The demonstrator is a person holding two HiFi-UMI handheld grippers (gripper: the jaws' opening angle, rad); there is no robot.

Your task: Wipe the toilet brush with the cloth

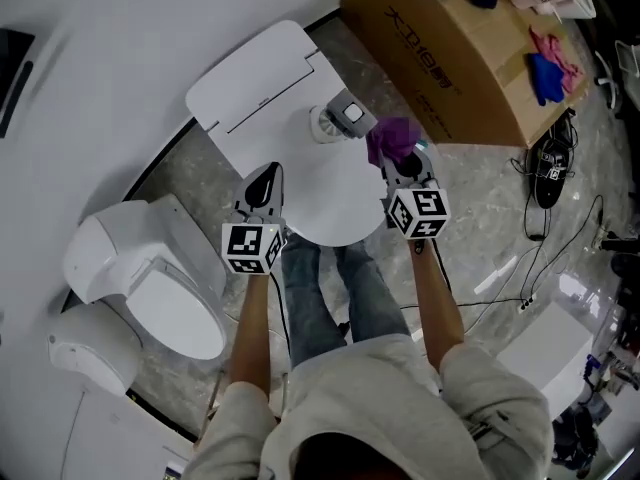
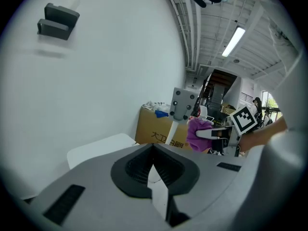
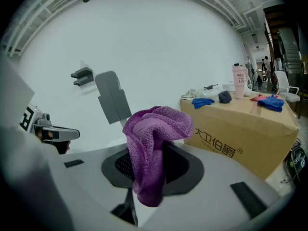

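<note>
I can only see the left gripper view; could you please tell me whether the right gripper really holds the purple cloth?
Observer: Yes; its own view shows the right gripper shut on the cloth, which bunches above the jaws.
Operator: Thank you. What does the toilet brush stand in?
Observer: The head view shows the toilet brush standing in a white holder on a white table.
Operator: Is anything on the floor nearby?
Observer: A toilet stands left of the left gripper.

I see my left gripper (image 2: 154, 153) with its jaws closed on nothing. Beyond them rises the toilet brush (image 2: 182, 104). To its right, the right gripper (image 2: 206, 134) pinches the purple cloth (image 2: 195, 128).
</note>
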